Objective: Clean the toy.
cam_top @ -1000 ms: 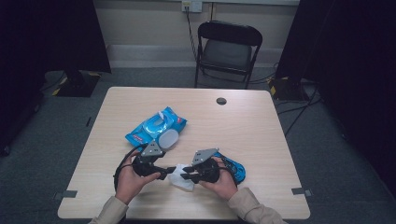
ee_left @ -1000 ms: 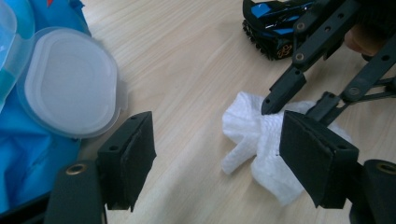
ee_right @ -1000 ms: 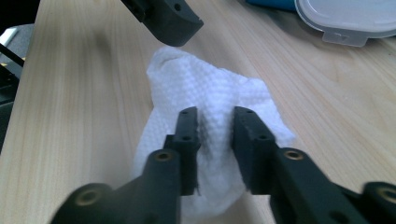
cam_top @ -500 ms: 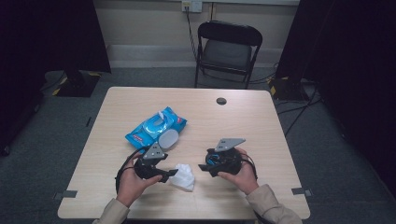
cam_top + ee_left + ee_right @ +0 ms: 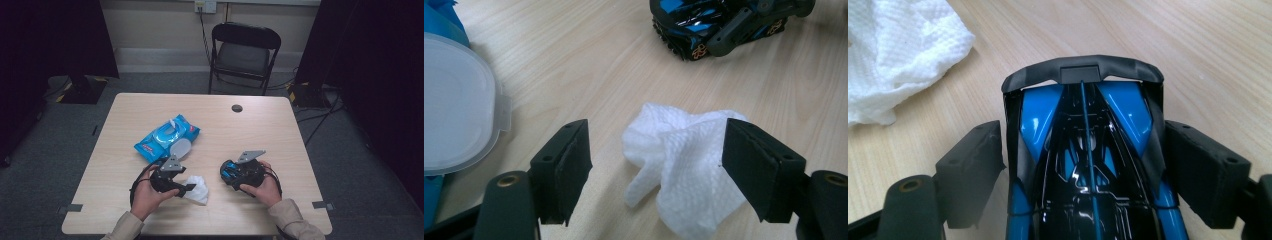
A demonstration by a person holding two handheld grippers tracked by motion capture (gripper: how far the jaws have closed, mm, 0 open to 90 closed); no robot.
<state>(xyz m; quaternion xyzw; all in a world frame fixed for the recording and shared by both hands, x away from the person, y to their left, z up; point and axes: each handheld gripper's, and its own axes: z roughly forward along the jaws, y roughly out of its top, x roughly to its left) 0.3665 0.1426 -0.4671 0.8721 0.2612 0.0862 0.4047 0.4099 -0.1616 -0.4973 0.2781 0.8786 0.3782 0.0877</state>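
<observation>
A crumpled white wipe [image 5: 684, 165] lies on the table between the jaws of my left gripper [image 5: 658, 145], which is open; its right pad brushes the wipe and its left pad stands clear. From above, the left gripper [image 5: 186, 190] points at the wipe [image 5: 199, 189]. My right gripper [image 5: 1085, 145] straddles a blue and black toy car [image 5: 1083, 165]. Its jaws have just been opening and sit close along both sides of the car without squeezing it. In the high view the right gripper [image 5: 229, 175] and the car [image 5: 231, 167] are at the front right.
A blue wipes pack [image 5: 165, 135] with its clear lid [image 5: 180, 148] flipped open lies behind the left gripper; the lid [image 5: 454, 100] is close on its left. A small black disc [image 5: 237, 108] sits near the table's far edge. A folding chair [image 5: 245, 50] stands beyond.
My right gripper has left the wipe, moved right and opened around the toy car. The wipe stays by the left gripper, which has hardly moved.
</observation>
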